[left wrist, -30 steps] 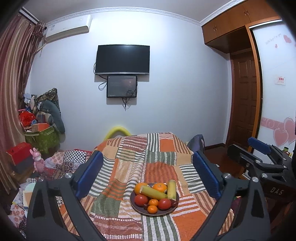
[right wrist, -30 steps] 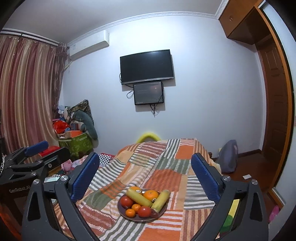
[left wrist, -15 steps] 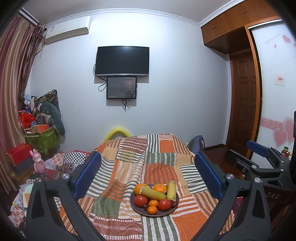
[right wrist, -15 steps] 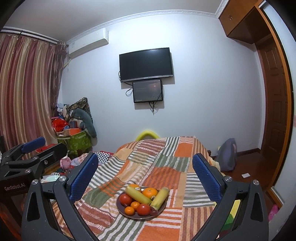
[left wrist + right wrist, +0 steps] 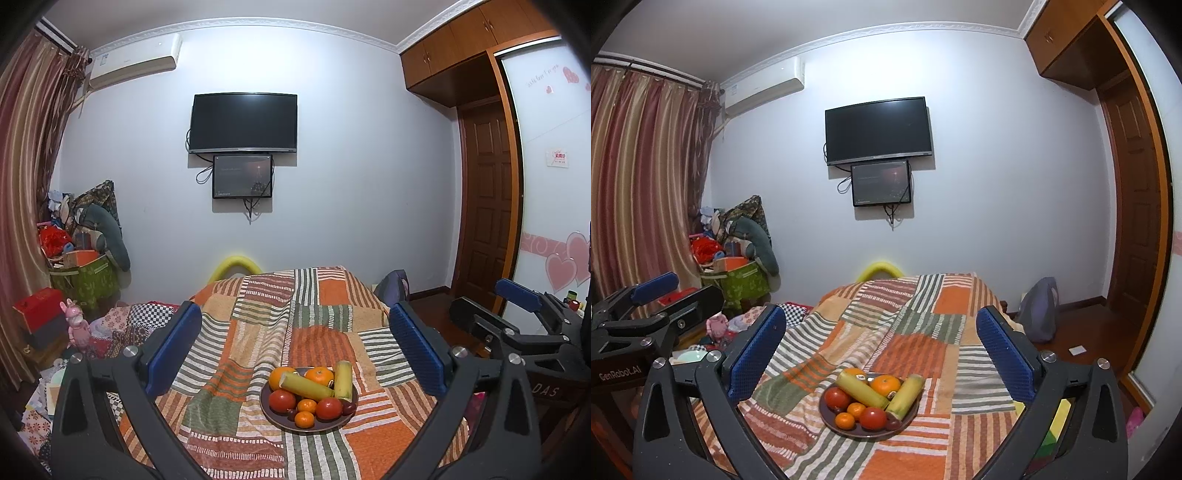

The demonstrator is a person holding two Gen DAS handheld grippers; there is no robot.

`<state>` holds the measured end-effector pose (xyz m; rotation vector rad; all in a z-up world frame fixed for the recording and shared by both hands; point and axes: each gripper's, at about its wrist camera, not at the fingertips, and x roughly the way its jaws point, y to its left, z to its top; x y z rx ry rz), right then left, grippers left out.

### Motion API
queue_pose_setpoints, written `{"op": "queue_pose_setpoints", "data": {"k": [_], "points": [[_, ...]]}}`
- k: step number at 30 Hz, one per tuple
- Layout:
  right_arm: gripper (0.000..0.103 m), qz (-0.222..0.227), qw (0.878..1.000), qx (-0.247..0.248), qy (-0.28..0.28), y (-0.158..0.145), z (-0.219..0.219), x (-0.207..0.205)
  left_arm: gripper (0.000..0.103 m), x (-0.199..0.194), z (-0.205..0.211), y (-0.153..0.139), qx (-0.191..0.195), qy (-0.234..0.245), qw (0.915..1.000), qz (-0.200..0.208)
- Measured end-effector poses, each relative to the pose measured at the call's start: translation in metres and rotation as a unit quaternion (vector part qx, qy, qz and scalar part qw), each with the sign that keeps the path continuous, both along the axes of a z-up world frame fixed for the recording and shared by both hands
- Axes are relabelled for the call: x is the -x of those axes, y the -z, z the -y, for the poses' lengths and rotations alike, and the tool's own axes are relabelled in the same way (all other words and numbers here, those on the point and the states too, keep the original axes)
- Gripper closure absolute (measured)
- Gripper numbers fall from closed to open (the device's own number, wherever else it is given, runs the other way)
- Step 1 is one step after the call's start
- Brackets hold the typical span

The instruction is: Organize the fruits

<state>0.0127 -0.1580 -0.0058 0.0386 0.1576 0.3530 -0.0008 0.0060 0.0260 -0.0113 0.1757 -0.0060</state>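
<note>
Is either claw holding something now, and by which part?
Nothing is held. The left claw and right claw are both open, above the fruit plate.

Orange-and-green striped patchwork blanket [image 5: 295, 332], brown plate [image 5: 275, 413], blue-padded left gripper [image 5: 295, 347].

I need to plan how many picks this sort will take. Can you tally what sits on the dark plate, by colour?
Orange round citrus fruits: 4
Red round tomato-like fruits: 2
Yellow-green cylindrical stalk pieces: 2
Small dark purple fruits: 2, one largely hidden
Total: 10 pieces on the dark round plate
</note>
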Motion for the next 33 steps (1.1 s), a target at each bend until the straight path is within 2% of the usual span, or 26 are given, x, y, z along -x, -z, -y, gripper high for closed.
{"op": "queue_pose_setpoints", "data": {"k": [33], "points": [[0.000,-0.004,1.000,-0.002,0.003,0.0000,0.0034,-0.0022,0.000,-0.0096,-0.0034,0.0042,0.013,0.025,0.9994,-0.021]]}}
